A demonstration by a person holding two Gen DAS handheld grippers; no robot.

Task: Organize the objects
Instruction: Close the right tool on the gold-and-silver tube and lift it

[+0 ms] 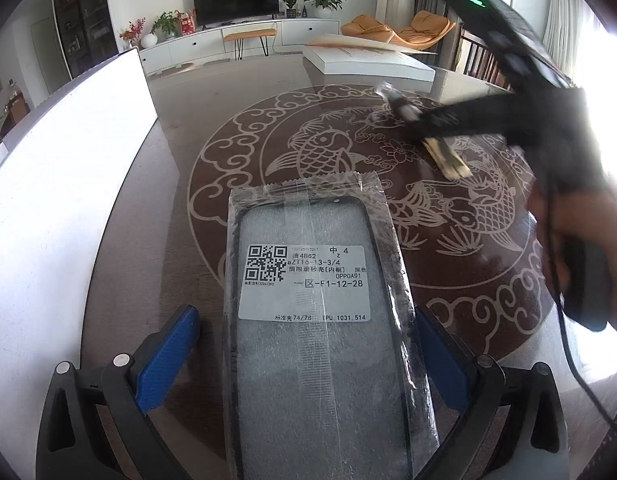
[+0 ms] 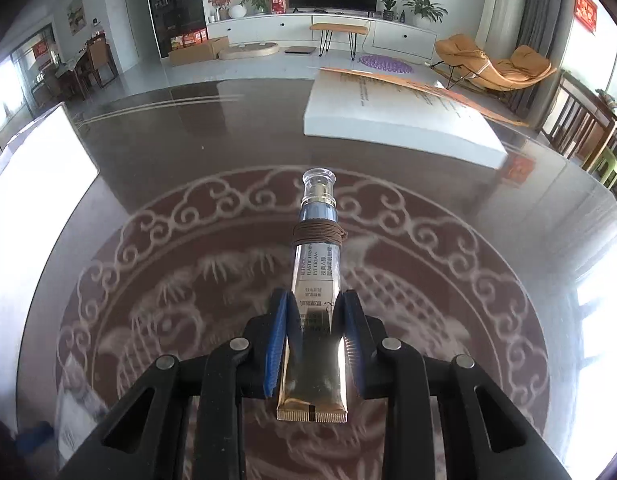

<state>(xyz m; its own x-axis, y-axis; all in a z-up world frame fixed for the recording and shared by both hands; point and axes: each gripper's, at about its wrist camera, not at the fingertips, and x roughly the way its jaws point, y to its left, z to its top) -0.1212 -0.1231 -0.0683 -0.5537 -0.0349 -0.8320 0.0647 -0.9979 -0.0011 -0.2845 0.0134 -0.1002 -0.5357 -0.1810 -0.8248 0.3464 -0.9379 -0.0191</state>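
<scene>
My right gripper [image 2: 313, 320] was clamped on a gold eye cream tube [image 2: 316, 312], its blue pads [image 2: 277, 344] pressing the tube's lower body from both sides. The tube pointed away from the camera, clear cap [image 2: 319, 182] at the far end, brown cord [image 2: 319, 234] wound round its neck, crimped end nearest me. It hung above the glass table [image 2: 180, 136] with the carp medallion. In my left view, a bagged black phone case [image 1: 316, 320] with a white QR label [image 1: 304, 282] lay between the left gripper [image 1: 304, 360] fingers. The right blue pad [image 1: 440, 360] touched the bag's edge; the left pad [image 1: 164, 356] stood clear, so those fingers were apart. A white box [image 2: 392, 120] sat at the table's far side.
</scene>
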